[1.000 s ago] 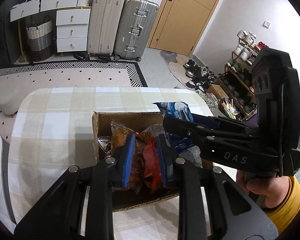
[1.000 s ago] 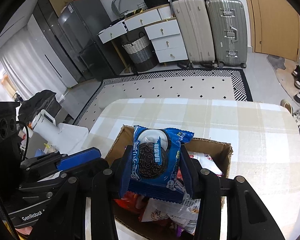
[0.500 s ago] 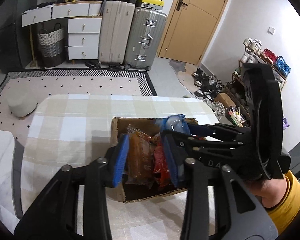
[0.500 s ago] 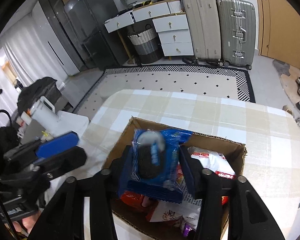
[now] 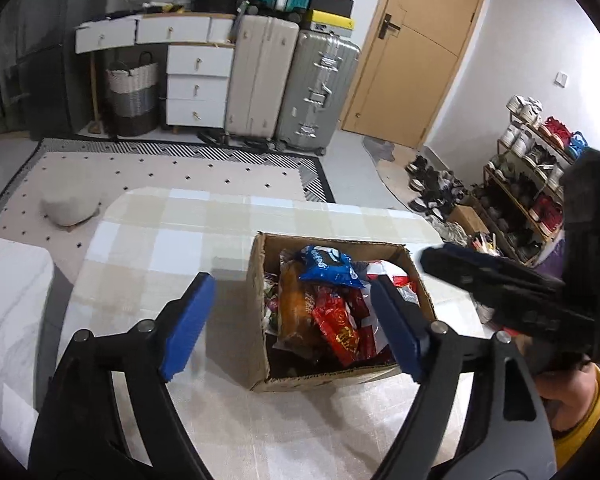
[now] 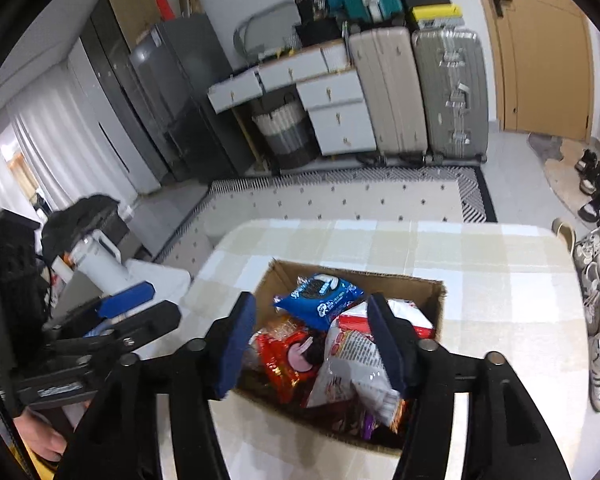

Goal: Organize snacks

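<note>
Both tools, left [image 5: 290, 322] and right [image 6: 314, 344], are being held open and empty above the snack box [image 6: 434, 294], lying directly ahead.

The box [image 5: 258, 320] is plain brown cardboard, matt, with rough torn edges. The packets in it, a blue one [image 6: 320, 298] and a red one [image 5: 338, 330] among them, are glossy plastic film, crinkled. The tablecloth [image 5: 160, 248] looks smooth with a slight sheen.
</note>
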`<state>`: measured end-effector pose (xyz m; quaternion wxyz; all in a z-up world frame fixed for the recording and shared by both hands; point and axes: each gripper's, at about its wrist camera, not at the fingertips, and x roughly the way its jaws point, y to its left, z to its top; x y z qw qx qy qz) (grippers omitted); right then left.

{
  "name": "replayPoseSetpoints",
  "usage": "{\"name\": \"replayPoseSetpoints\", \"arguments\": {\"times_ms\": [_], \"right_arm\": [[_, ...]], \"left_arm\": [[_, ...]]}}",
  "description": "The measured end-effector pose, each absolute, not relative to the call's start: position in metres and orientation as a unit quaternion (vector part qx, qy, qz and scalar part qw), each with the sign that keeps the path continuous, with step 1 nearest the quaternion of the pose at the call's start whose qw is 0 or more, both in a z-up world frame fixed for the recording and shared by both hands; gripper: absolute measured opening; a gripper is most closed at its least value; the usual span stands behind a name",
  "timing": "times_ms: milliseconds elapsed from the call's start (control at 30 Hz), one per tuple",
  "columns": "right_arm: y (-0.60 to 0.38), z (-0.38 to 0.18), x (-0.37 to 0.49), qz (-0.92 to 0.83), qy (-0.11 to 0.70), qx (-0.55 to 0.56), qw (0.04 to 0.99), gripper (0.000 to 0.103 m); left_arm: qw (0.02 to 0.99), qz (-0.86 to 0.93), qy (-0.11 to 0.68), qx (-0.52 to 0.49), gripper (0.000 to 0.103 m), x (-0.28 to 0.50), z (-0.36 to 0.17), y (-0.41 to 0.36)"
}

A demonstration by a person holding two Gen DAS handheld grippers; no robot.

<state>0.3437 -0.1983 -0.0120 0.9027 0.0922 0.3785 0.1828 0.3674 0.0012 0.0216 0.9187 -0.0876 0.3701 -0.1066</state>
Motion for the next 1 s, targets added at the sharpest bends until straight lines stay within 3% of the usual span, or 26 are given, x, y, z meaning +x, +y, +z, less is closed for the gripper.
{"name": "replayPoseSetpoints", "arguments": {"times_ms": [167, 233, 267, 667, 733, 1000], "right_arm": [[-0.208, 0.015, 0.296, 0.186, 0.322, 0.094, 0.924, 0.071], [-0.211, 0.024, 0.276, 0.186, 0.304, 0.096, 0.929, 0.087], [-0.213, 0.027, 0.267, 0.183, 0.295, 0.096, 0.933, 0.088], [-0.224, 0.064, 0.141, 0.195, 0.2, 0.087, 0.956, 0.098], [-0.223, 0.069, 0.117, 0.198, 0.183, 0.084, 0.959, 0.102], [-0.221, 0.058, 0.048, 0.188, 0.123, 0.078, 0.971, 0.102]], "left_arm": [[0.928, -0.097, 0.353, -0.075, 0.08, 0.338, 0.034, -0.006], [0.933, -0.093, 0.341, -0.065, 0.081, 0.322, 0.041, -0.01], [0.936, -0.093, 0.334, -0.059, 0.082, 0.311, 0.045, -0.012], [0.961, -0.077, 0.261, -0.04, 0.093, 0.19, 0.09, -0.01], [0.967, -0.07, 0.242, -0.035, 0.103, 0.164, 0.096, -0.009], [0.979, -0.046, 0.195, -0.03, 0.103, 0.089, 0.091, 0.003]]}}
